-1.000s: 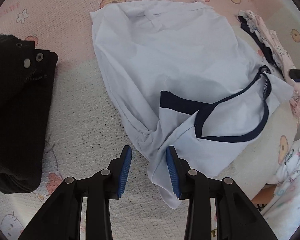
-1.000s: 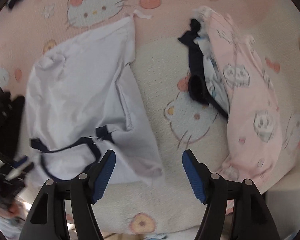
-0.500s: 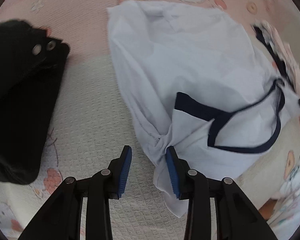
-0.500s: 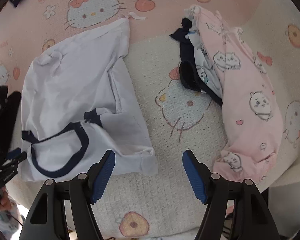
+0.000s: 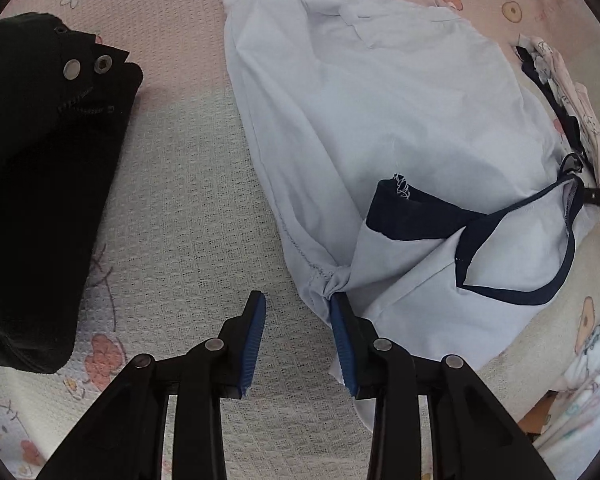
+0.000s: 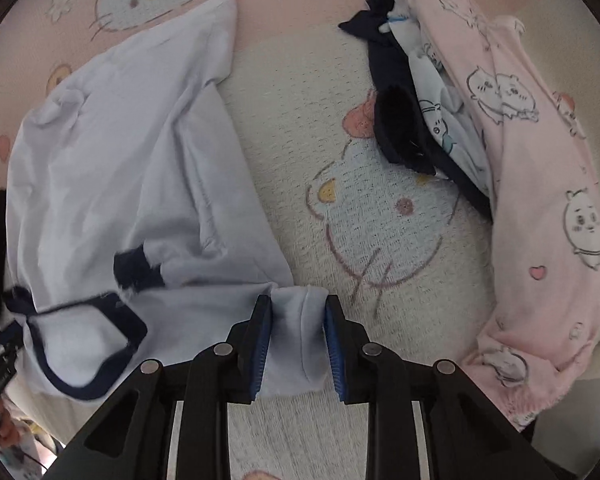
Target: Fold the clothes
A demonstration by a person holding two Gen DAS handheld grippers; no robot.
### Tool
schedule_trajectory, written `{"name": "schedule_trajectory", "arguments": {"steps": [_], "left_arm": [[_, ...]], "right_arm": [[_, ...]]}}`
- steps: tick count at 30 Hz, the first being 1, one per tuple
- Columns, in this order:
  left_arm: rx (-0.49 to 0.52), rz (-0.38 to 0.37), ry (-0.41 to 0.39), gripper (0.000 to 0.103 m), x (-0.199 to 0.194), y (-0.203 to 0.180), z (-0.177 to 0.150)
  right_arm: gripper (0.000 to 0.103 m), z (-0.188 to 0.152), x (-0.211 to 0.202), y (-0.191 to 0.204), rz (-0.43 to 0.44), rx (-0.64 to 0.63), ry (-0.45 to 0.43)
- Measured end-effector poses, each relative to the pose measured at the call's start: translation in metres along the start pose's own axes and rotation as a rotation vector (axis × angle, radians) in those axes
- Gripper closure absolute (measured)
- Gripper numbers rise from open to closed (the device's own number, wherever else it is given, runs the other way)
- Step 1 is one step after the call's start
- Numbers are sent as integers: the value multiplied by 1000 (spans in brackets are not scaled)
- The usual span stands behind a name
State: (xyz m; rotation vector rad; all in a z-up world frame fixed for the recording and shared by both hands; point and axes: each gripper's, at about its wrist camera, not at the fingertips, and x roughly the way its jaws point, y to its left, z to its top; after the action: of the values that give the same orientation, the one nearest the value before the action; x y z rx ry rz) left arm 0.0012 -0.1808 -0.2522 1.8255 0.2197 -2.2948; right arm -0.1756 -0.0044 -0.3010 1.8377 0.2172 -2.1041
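A pale blue T-shirt [image 6: 132,184] with navy trim is lying crumpled on a cartoon-cat blanket [image 6: 380,220]. The right gripper [image 6: 296,340] is closing on its corner fold; the left gripper [image 5: 298,340], jaws apart, is touching a bunched sleeve seam. No legible writing.

No brand, label or number can be read anywhere. The pink bedspread [image 5: 188,52] carries faint lettering at its far edges, too blurred to make out.

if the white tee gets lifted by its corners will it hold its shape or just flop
Likely flops: the white tee lies creased and bunches between the right tool's closing jaws. Probably light, being thin. Its navy collar may sag open.
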Motion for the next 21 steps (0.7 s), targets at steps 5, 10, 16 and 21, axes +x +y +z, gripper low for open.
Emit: {"name": "schedule_trajectory", "arguments": {"steps": [5, 10, 16, 21], "left_arm": [[49, 31, 12, 73, 1, -8, 4], [148, 112, 25, 73, -15, -17, 5], [405, 275, -184, 70, -68, -46, -10], [691, 277, -417, 55, -100, -91, -48]], "right_arm": [[77, -4, -1, -1, 6, -40, -14], [45, -7, -13, 3, -18, -82, -18], [30, -19, -48, 38, -127, -350, -27], [30, -42, -71, 72, -282, -602, -151]]}}
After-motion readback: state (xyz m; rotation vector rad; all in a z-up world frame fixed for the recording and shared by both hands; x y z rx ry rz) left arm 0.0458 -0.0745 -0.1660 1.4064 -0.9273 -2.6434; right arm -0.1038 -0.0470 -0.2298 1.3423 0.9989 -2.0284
